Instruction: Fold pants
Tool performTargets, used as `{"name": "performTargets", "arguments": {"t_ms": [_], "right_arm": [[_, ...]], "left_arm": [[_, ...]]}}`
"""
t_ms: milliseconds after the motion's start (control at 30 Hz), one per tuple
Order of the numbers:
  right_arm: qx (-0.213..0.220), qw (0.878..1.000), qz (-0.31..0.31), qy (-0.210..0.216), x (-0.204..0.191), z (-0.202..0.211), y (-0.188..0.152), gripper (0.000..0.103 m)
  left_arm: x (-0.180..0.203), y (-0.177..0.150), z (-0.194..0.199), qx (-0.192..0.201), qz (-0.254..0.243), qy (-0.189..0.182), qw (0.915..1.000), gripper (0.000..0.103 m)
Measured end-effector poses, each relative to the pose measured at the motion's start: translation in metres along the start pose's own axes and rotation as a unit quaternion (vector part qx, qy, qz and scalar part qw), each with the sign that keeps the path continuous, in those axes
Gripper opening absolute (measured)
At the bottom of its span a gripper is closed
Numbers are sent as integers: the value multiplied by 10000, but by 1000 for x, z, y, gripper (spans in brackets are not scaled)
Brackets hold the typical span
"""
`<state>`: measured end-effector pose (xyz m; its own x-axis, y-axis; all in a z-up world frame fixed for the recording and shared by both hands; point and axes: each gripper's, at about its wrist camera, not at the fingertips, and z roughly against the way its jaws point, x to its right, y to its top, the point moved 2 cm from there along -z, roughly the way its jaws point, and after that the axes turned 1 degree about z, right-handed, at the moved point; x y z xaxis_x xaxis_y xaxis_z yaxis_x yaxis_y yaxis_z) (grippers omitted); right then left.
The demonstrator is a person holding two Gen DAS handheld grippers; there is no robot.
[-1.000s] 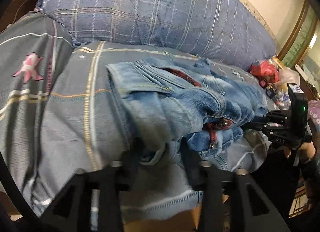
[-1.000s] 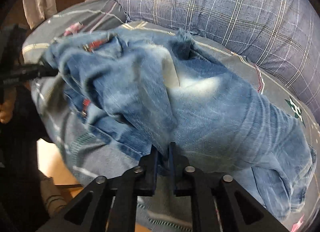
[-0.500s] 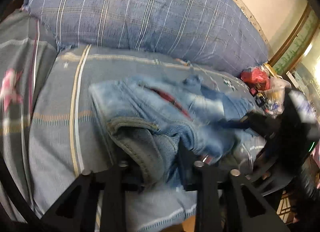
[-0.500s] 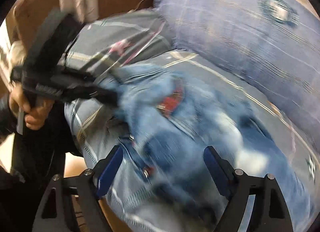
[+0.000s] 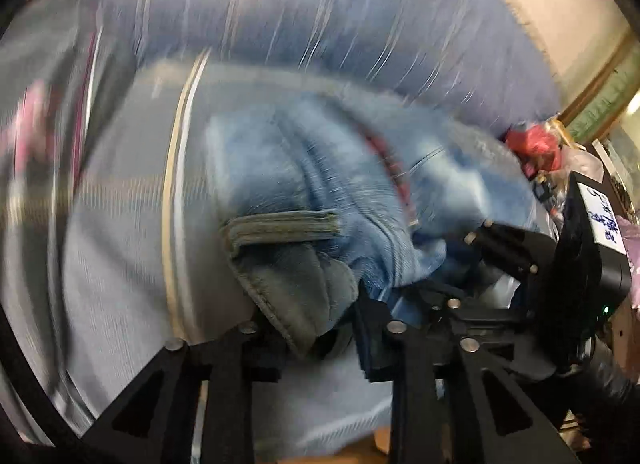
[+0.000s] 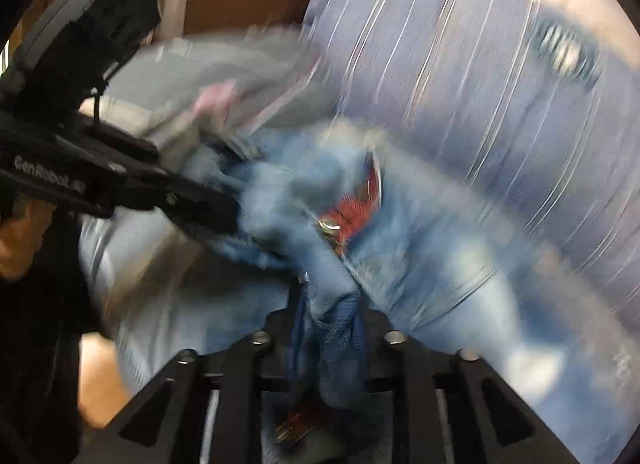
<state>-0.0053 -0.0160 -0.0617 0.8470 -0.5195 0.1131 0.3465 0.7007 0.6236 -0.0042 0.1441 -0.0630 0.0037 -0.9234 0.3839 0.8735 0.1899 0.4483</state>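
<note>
Denim pants (image 5: 340, 191), pale blue and bunched, are lying on the bed (image 5: 120, 264) near its front edge, just below the large blue plaid pillow (image 5: 320, 15) at the back. Both views are blurring heavily, so fine detail is not readable.

I am gripping a thick grey-blue fold of the waistband between my left gripper (image 5: 320, 328) jaws, which are standing moderately apart around the cloth. In the right wrist view that same gripper (image 6: 208, 207) is reaching in from the left edge, its tip buried in the denim.

My right gripper (image 6: 332, 328) jaws are standing narrow, pinching a darker twisted bundle of denim that is hanging down between them. In the left wrist view this gripper (image 5: 472, 264) is sitting at the right side, touching the pants.

A red lining (image 6: 356, 203) with a metal button (image 6: 329, 227) is showing at the opened waist. Red clutter (image 5: 536, 143) is lying by the bed's far right corner.
</note>
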Motion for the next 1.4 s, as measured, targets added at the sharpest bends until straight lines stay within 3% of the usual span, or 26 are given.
{"name": "performTargets", "arguments": {"t_ms": [33, 100, 133, 200, 300, 433, 533, 600, 667, 833, 933, 967, 1067, 1133, 1333, 1367, 1400], "right_arm": [[-21, 10000, -12, 47, -4, -1, -7, 45], [206, 9994, -166, 243, -6, 10, -14, 76], [229, 9987, -376, 254, -3, 19, -16, 80], [452, 9941, -898, 420, 14, 46, -21, 81], [687, 9851, -1553, 278, 50, 89, -39, 81], [722, 9671, -2410, -372, 128, 135, -74, 81], [635, 9404, -3149, -1114, 197, 171, -109, 81], [588, 9239, -3553, -1290, 229, 186, -129, 81], [500, 9062, -3975, -1357, 263, 197, -151, 81], [414, 8760, -4675, -1116, 307, 196, -192, 81], [535, 8593, -5011, -872, 321, 191, -211, 80], [593, 8554, -5084, -791, 325, 191, -217, 80], [716, 8482, -5226, -485, 338, 181, -230, 78], [811, 8489, -5217, -241, 344, 175, -236, 77], [749, 8521, -5176, 179, 361, 149, -239, 71], [678, 8532, -5168, 191, 363, 144, -240, 60], [607, 8544, -5159, 155, 365, 139, -241, 37]], "left_arm": [[-7, -5, 1, -96, 170, -16, 9998, 39], [-9, -7, 9, -78, 222, 11, 9997, 40], [-9, -5, 18, 7, 167, 122, 9998, 40], [-2, 1, 44, 309, -144, 701, 9970, 40], [15, 12, 76, 721, -526, 1111, 9898, 40], [62, 38, 92, 1109, -972, 917, 9848, 41], [109, 50, 72, 1084, -1338, 473, 9839, 41], [141, 56, 51, 938, -1685, 344, 9806, 41], [183, 52, 27, 804, -2268, 240, 9703, 41], [290, 33, -34, 503, -3711, 43, 9272, 41], [342, 17, -67, 431, -4565, 24, 8887, 41], [361, 11, -81, 382, -4884, 16, 8718, 41], [385, 1, -109, 153, -5307, -293, 8469, 41], [396, 1, -128, 97, -5414, -298, 8402, 41], [409, 6, -172, -383, -5472, -536, 8344, 41], [408, 4, -176, -422, -5505, -516, 8322, 41], [408, 2, -180, -425, -5525, -471, 8311, 26]]}}
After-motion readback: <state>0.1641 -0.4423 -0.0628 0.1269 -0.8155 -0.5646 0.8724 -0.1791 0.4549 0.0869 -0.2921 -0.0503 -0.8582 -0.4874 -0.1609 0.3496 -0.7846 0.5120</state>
